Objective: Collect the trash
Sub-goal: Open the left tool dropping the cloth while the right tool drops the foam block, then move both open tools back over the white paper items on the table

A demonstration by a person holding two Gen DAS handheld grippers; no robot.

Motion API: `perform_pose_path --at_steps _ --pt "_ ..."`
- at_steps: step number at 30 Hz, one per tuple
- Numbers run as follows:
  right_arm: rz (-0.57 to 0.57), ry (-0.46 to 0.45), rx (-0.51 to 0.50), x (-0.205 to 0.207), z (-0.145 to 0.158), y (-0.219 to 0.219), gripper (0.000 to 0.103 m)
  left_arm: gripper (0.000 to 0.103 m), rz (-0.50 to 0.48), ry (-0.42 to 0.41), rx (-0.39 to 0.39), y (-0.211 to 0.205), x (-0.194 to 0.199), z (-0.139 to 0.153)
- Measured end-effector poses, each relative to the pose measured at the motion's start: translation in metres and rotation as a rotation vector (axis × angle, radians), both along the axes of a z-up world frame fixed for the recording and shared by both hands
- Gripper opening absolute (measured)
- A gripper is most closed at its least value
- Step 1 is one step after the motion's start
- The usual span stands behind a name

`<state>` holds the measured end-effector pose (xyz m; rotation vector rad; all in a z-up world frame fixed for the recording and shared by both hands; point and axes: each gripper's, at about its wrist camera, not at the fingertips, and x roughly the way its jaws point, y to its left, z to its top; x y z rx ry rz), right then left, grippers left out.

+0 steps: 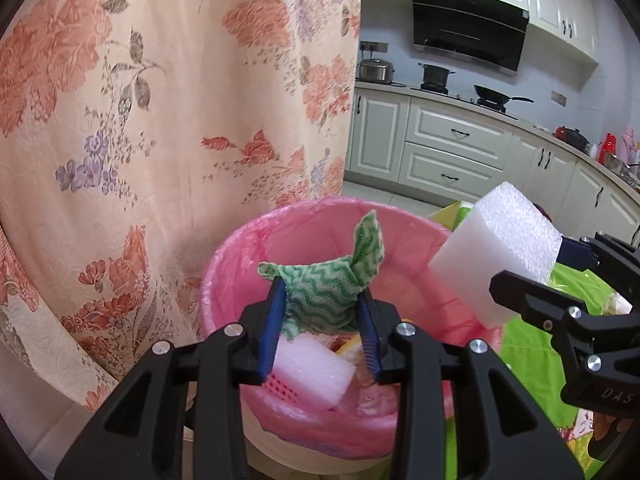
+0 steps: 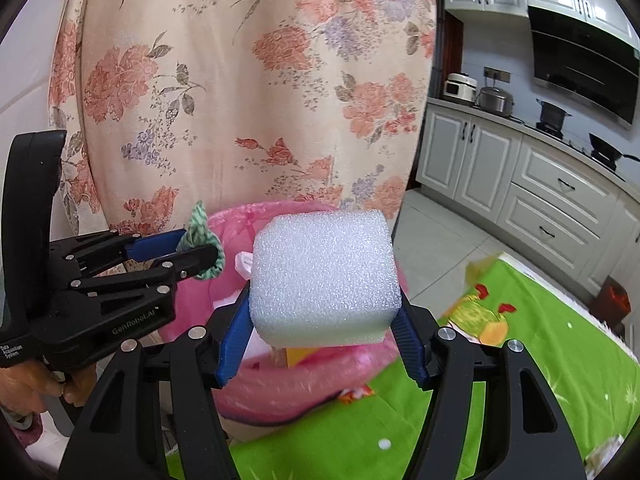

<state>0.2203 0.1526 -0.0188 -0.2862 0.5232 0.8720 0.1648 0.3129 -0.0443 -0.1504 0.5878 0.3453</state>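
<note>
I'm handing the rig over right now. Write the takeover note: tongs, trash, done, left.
Left tongs: shut on the green cloth, above the pink-lined trash bin.
Right tongs: shut on the white foam block, at the bin's near rim.
Done: another foam piece and scraps already lie in the bin.
Left: release the cloth, then the block, into the bin.

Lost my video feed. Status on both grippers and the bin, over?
Left gripper shut on green cloth, over pink-lined bin. Right gripper shut on white foam block, at bin's edge. Foam already inside; nothing blocking.
</note>
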Motion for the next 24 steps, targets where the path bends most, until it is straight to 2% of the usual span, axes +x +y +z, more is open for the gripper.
perform_pose_path --at_steps 4,7,8,9,20,24 --pt "0.010 0.006 -0.002 0.005 -0.003 0.009 0.061 0.035 0.017 0.004 -0.003 0.008 0.002 -0.003" --pt "0.025 0.017 0.001 0.010 -0.006 0.013 0.064 0.042 0.029 0.005 0.011 0.010 0.000 -0.003" --pt "0.024 0.019 0.001 0.011 -0.006 0.015 0.073 0.049 0.033 0.004 0.014 0.011 0.000 -0.003" --pt "0.021 0.020 0.009 0.013 -0.005 0.014 0.074 0.054 0.040 0.002 0.018 0.012 0.000 -0.002" --pt "-0.029 0.016 0.030 0.007 -0.001 -0.023 0.077 0.098 0.114 -0.058 0.045 0.003 -0.014 0.011" --pt "-0.070 0.021 0.031 0.003 -0.003 -0.048 0.077 0.098 0.096 -0.076 0.046 -0.010 -0.014 0.015"
